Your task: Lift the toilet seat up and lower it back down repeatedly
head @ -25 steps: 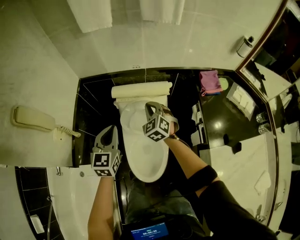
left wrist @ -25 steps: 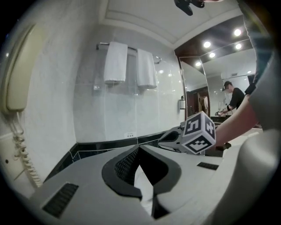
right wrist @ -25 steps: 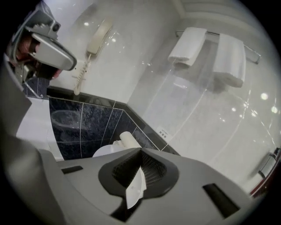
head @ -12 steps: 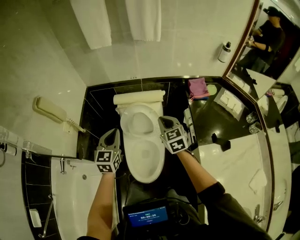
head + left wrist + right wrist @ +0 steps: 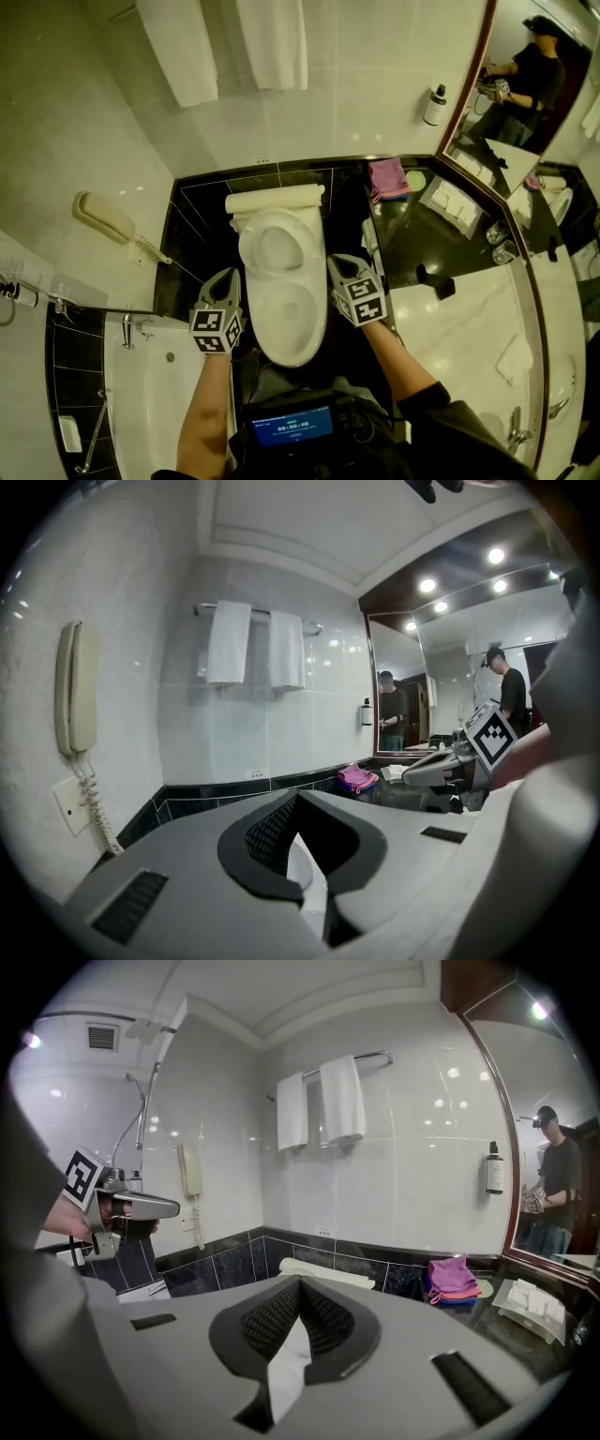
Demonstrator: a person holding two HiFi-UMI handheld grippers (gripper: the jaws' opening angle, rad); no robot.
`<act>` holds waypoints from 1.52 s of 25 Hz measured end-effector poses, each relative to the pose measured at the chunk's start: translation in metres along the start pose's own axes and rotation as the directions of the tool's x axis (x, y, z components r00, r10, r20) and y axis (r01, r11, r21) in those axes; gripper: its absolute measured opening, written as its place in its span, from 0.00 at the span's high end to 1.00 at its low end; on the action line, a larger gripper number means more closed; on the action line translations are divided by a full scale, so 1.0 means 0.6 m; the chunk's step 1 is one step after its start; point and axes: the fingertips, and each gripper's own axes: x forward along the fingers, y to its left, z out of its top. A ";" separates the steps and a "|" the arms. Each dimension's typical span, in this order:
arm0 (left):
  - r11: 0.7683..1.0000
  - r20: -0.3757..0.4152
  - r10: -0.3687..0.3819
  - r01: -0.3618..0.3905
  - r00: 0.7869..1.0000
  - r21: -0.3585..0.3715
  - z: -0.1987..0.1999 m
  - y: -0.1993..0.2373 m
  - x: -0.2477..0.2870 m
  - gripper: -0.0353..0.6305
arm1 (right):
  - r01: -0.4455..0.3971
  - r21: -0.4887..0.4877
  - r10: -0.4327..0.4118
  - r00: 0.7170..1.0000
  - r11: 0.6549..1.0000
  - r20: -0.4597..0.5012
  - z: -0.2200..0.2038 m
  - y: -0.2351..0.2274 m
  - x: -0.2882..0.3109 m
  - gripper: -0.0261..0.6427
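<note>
Both grippers pulled back twd the person vs 1 s ago. The right gripper [image 5: 339,262], then over the toilet's middle, now sits off its right side, and the left gripper [image 5: 225,277] off its left, neither touching it. White plastic toilet seat [image 5: 249,251] appears raised, leaning back by the white cistern [image 5: 275,199], w/ the white oval bowl [image 5: 292,354] exposed btw the grippers. Fingers of both are together, nothing held. Pink folded cloth [image 5: 386,176] lies on the black stone worktop [image 5: 417,230] at right.
</note>
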 end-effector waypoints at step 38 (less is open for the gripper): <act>0.998 -0.041 -0.043 0.042 0.998 -0.036 -0.088 0.169 0.213 0.96 | -0.305 -0.784 -0.051 0.918 0.540 -0.393 -0.046 0.059 0.513 0.64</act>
